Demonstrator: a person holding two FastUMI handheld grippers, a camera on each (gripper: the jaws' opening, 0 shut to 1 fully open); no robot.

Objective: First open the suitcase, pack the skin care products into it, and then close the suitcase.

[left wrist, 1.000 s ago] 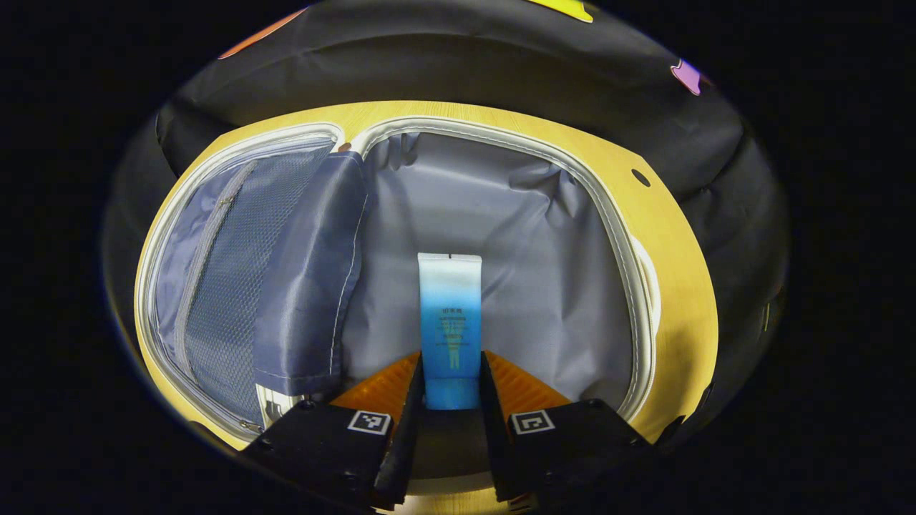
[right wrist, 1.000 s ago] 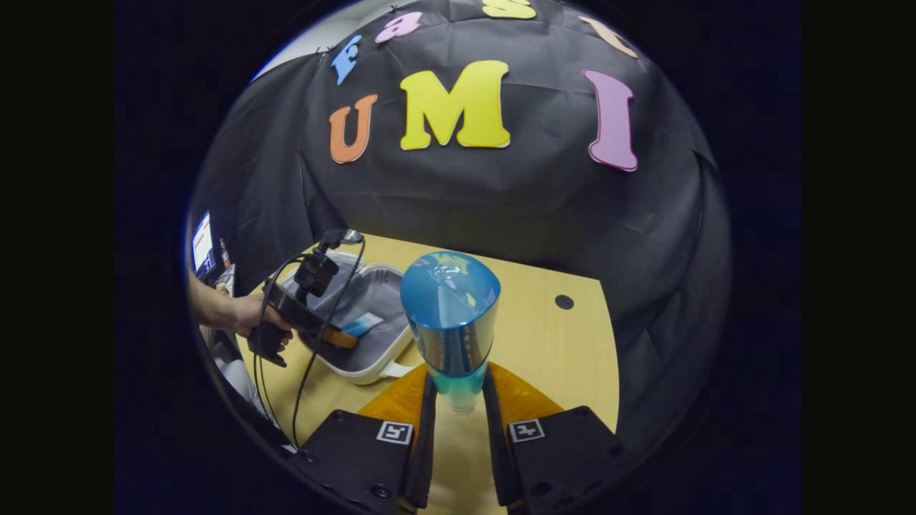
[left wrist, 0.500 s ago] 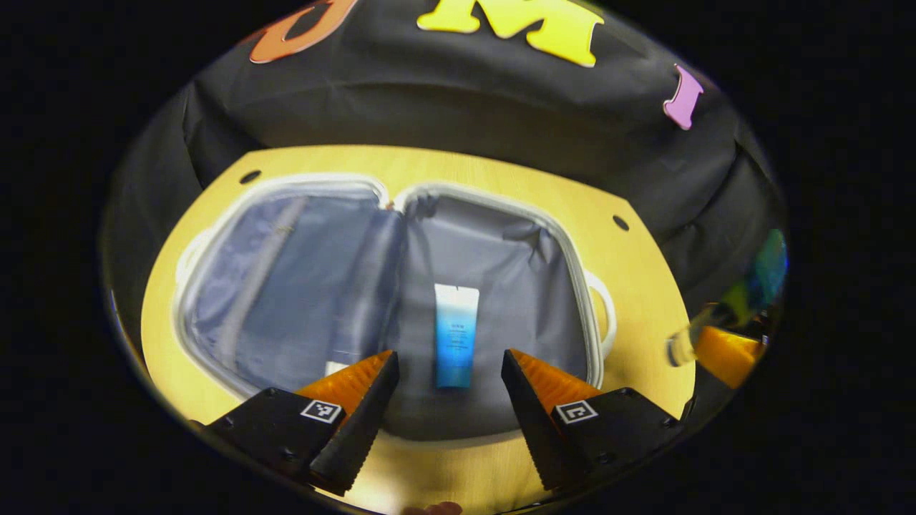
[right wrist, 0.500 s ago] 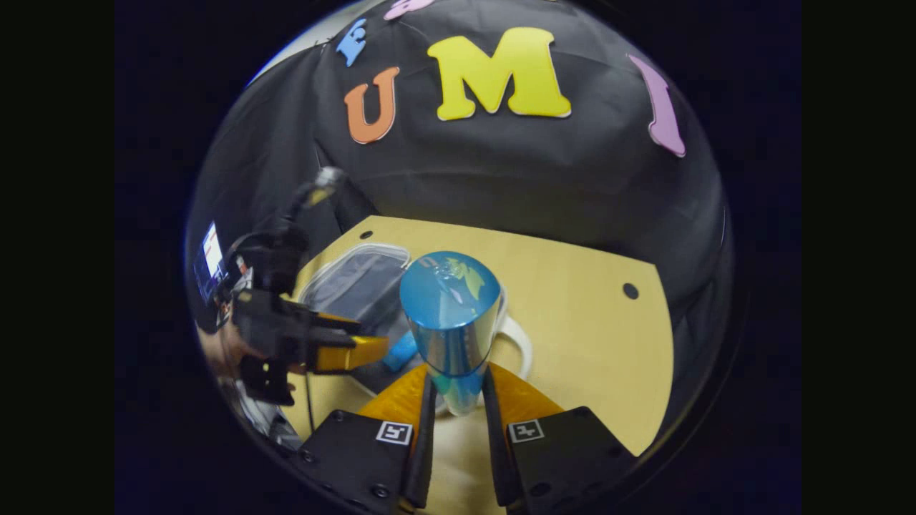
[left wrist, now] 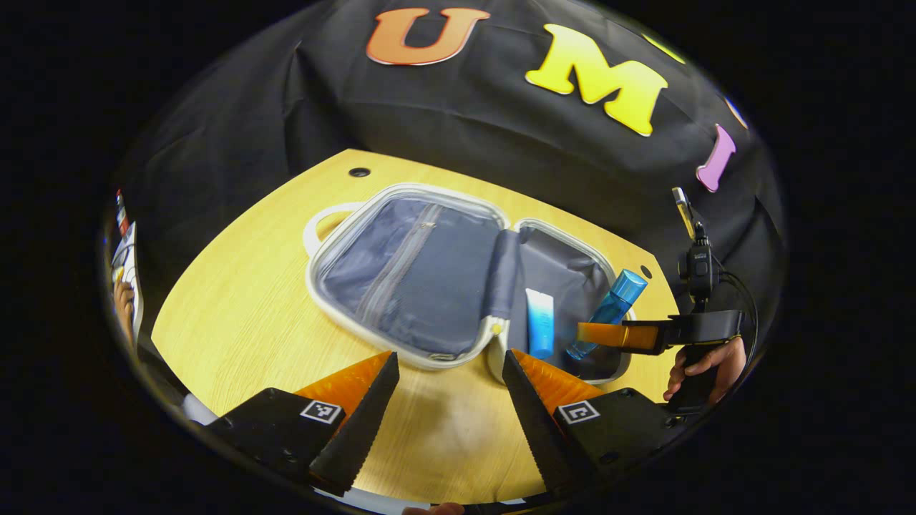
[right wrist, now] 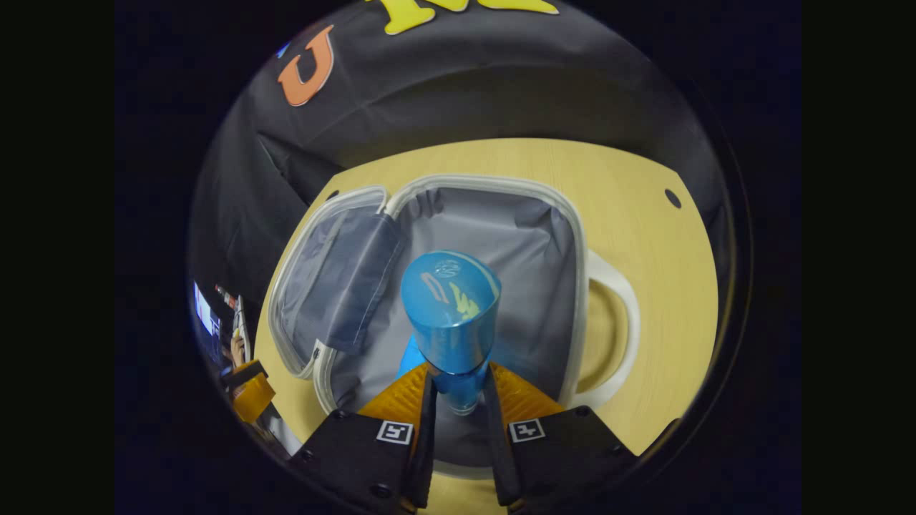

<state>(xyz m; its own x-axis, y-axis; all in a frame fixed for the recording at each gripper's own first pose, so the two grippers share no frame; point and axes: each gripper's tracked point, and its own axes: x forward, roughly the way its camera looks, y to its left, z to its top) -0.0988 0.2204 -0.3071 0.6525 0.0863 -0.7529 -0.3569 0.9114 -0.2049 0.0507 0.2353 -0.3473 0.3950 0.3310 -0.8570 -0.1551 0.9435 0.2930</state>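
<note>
R gripper clamped on blue bottle, over open case near desk's far edge. L gripper wide open, empty, near front edge. Tube flat in case w/ bottle above.

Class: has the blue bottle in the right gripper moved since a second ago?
Yes. The bottle, clamped in the right gripper, was over bare table beside the suitcase; now it hangs over the open compartment.

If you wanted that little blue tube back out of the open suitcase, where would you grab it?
Probably across its narrow body, coming straight down. The blue tube lies flat on the suitcase lining, long sides bare, and the left hand-held gripper hangs open nearby.
</note>
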